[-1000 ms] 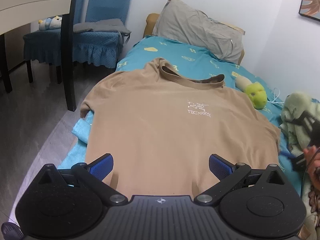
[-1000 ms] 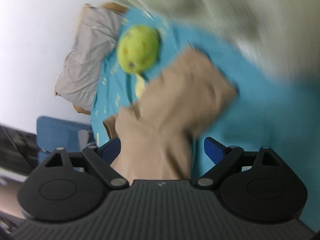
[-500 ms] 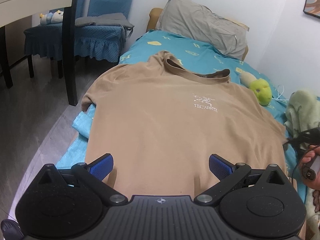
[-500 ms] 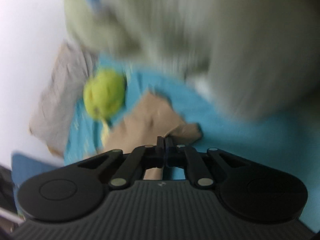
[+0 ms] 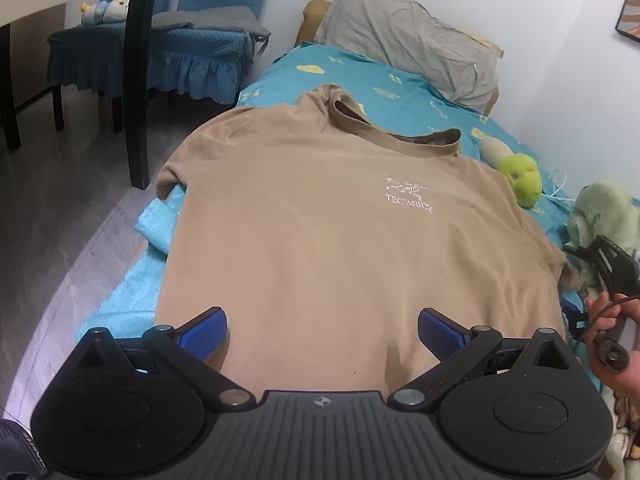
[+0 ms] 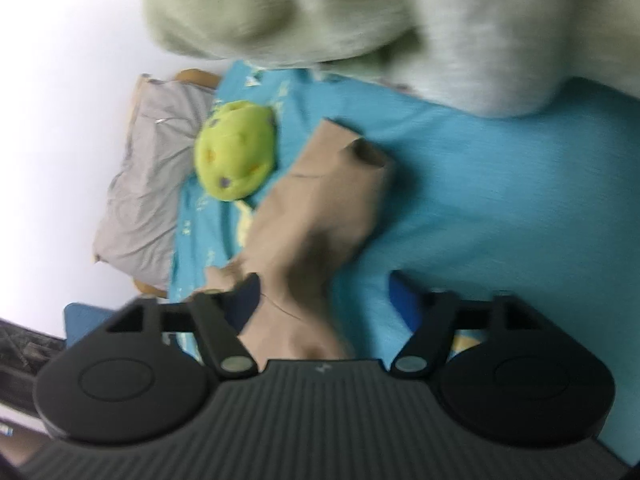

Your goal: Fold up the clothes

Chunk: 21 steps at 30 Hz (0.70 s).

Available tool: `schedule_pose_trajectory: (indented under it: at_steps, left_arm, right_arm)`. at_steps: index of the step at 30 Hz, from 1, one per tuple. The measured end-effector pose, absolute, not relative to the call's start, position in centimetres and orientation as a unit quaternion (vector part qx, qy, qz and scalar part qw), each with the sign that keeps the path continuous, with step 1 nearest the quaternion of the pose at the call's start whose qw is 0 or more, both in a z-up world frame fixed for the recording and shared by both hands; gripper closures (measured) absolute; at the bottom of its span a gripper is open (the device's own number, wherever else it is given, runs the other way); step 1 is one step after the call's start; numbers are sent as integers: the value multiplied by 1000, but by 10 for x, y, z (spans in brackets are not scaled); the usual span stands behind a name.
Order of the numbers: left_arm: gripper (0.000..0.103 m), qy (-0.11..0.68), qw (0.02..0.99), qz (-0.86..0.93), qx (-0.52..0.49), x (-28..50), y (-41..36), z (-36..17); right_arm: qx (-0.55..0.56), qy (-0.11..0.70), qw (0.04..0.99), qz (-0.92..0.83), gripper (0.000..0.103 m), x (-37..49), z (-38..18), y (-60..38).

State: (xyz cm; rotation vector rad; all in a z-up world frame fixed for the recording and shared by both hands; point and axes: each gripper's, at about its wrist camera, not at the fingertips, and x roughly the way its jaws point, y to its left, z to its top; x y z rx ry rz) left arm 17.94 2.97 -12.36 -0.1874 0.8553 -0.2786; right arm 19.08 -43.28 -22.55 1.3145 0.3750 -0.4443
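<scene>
Jaws on both grippers were spread wide, gripping nothing. Left gripper (image 5: 322, 330) hovered over the hem of the tan T-shirt (image 5: 340, 232), which lay front-up and nearly flat on the bed (image 5: 360, 76), collar at 12 o'clock, hem at 6 o'clock. Right gripper (image 6: 324, 304) sat by the shirt's right sleeve (image 6: 336, 184), which lay on the blue sheet toward 12 o'clock in that blurred view; contact with the cloth couldn't be confirmed.

Green plush toy (image 5: 520, 180) sat just beside the shoulder at 2 o'clock, pillow (image 5: 412, 36) at 12 o'clock, pale fleece blanket (image 6: 400, 12) bunched at the bed's right edge. Left sleeve (image 5: 170, 172) draped off the bed edge at 9 o'clock.

Handling guess: light, limp knit, no stiffness, will sag and drag along the sheet. Best pinch points look like the sleeve cuff or shoulder seam on the right, hem corner on the left; grab 1 layer pair cleanly, avoid catching the sheet. Fold not yet started.
</scene>
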Motion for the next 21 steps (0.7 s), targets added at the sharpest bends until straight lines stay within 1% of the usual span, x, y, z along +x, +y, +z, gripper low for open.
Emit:
schedule_pose_trajectory:
  at_steps: [5,7,8,10,17,21]
  left_arm:
    - [0,420,892,-131,-104,183,31,-126]
    - [0,421,891,-132,-107,184,30,-127]
    - [0,422,890,-132,-109,185,30,-127]
    - [0,424,889,-132,-113,186,31,-128]
    - [0,419,895,-118,-101,188,30,-130]
    - [0,421,894,-107,-108,194,33,-132]
  right_arm:
    - [629,123,739,-208,29,185,-238,-447]
    - [626,121,743,-205,21,190,-234,-444]
    - [619,124,750,-197,18,194,-232,-443]
    - [599,135,766,-191,18,205,-231,-442]
    - [502,131,825,-227,20,237,-231,-444]
    - [493,134,825,-240,21,253,-234,-456]
